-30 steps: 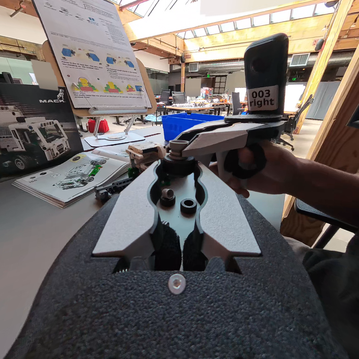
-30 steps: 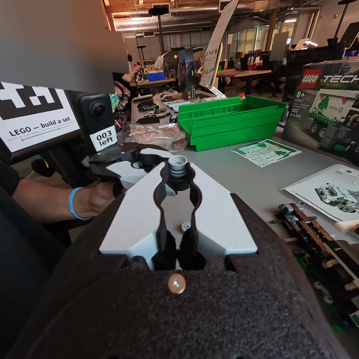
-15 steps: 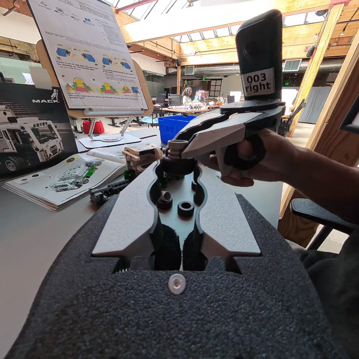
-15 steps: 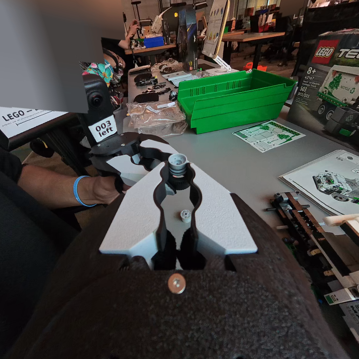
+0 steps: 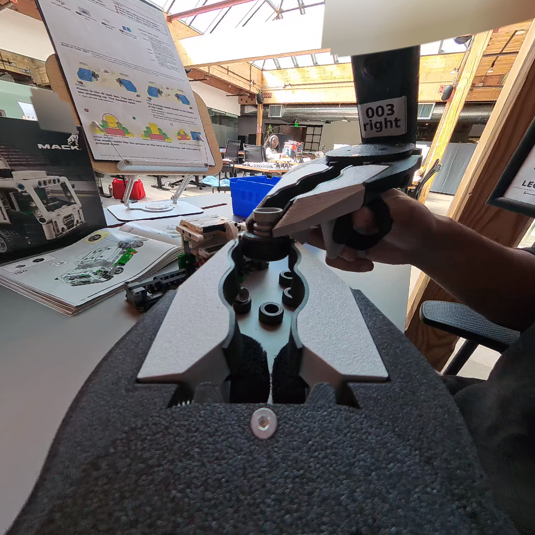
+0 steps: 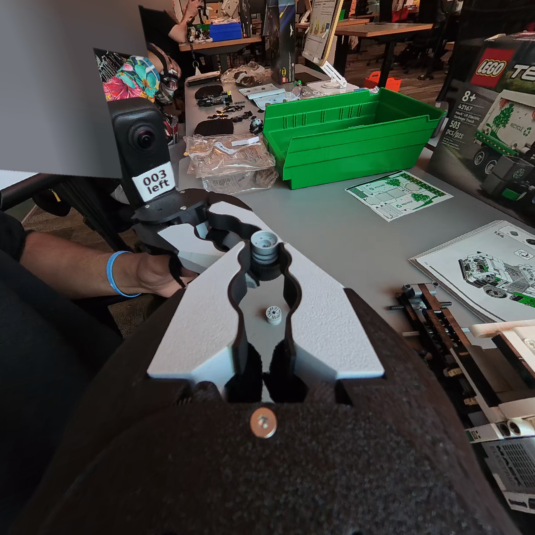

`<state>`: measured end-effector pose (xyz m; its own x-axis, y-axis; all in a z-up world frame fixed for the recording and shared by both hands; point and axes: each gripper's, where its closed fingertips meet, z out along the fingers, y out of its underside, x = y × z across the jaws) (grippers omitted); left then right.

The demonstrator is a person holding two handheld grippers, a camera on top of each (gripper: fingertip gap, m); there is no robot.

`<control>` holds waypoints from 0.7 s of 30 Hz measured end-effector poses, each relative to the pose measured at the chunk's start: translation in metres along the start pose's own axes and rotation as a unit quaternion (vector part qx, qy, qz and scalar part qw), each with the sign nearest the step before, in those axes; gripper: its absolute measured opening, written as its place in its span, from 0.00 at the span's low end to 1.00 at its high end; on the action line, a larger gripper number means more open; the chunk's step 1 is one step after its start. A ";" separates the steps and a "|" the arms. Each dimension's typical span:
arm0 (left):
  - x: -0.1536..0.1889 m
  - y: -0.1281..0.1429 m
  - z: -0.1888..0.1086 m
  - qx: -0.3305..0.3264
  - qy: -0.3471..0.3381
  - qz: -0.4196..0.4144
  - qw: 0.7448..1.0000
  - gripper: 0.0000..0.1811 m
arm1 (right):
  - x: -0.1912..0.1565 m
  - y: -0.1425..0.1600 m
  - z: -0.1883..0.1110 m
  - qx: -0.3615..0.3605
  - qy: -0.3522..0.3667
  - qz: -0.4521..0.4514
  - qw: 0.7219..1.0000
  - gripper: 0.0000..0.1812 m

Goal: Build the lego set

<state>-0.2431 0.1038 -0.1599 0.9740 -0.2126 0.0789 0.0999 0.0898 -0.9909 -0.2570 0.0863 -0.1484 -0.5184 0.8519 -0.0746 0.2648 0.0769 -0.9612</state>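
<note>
My left gripper (image 5: 265,249) is shut on a black tyre (image 5: 265,247) at its fingertips. My right gripper (image 6: 264,252) is shut on a grey wheel hub (image 6: 264,244) and holds it end-on against the tyre (image 6: 265,270). In the left wrist view the right gripper (image 5: 267,224) comes in from the right with the hub (image 5: 265,221) on top of the tyre. The part-built truck (image 5: 204,234) stands on the table behind; it also shows in the right wrist view (image 6: 463,347). Several loose tyres (image 5: 270,312) and a loose grey hub (image 6: 273,314) lie on the table below the grippers.
An open instruction booklet (image 5: 86,260) lies left, with the set's box (image 5: 34,188) and a sheet on a stand (image 5: 124,86) behind it. A blue bin (image 5: 249,194) stands at the back. The right wrist view shows a green bin (image 6: 347,139), plastic bags (image 6: 231,162) and a sticker sheet (image 6: 396,194). Less than 4 cm separates the two grippers' tips.
Both grippers stay joined at the tyre and hub. The pair has shifted a little over the table, and the right gripper now stands higher and closer in the left wrist view.
</note>
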 end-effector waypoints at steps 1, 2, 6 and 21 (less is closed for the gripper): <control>0.000 0.000 0.000 0.000 0.001 -0.002 1.000 0.16 | 0.000 0.000 0.000 0.001 -0.001 -0.001 1.000 0.10; 0.000 0.000 0.000 0.001 0.002 -0.003 1.000 0.16 | 0.001 -0.002 0.000 0.004 0.002 -0.003 1.000 0.10; 0.000 0.000 0.000 0.001 0.003 -0.005 1.000 0.16 | -0.001 -0.001 0.002 -0.002 -0.002 -0.006 1.000 0.10; 0.005 -0.001 -0.001 -0.001 -0.010 0.065 0.998 0.16 | 0.010 -0.002 -0.021 0.011 -0.130 0.294 0.947 0.38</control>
<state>-0.2386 0.1012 -0.1590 0.9823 -0.1806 -0.0491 -0.0287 0.1138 -0.9931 -0.2455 0.1050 -0.1419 -0.4698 0.5870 -0.6593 0.5540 -0.3853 -0.7379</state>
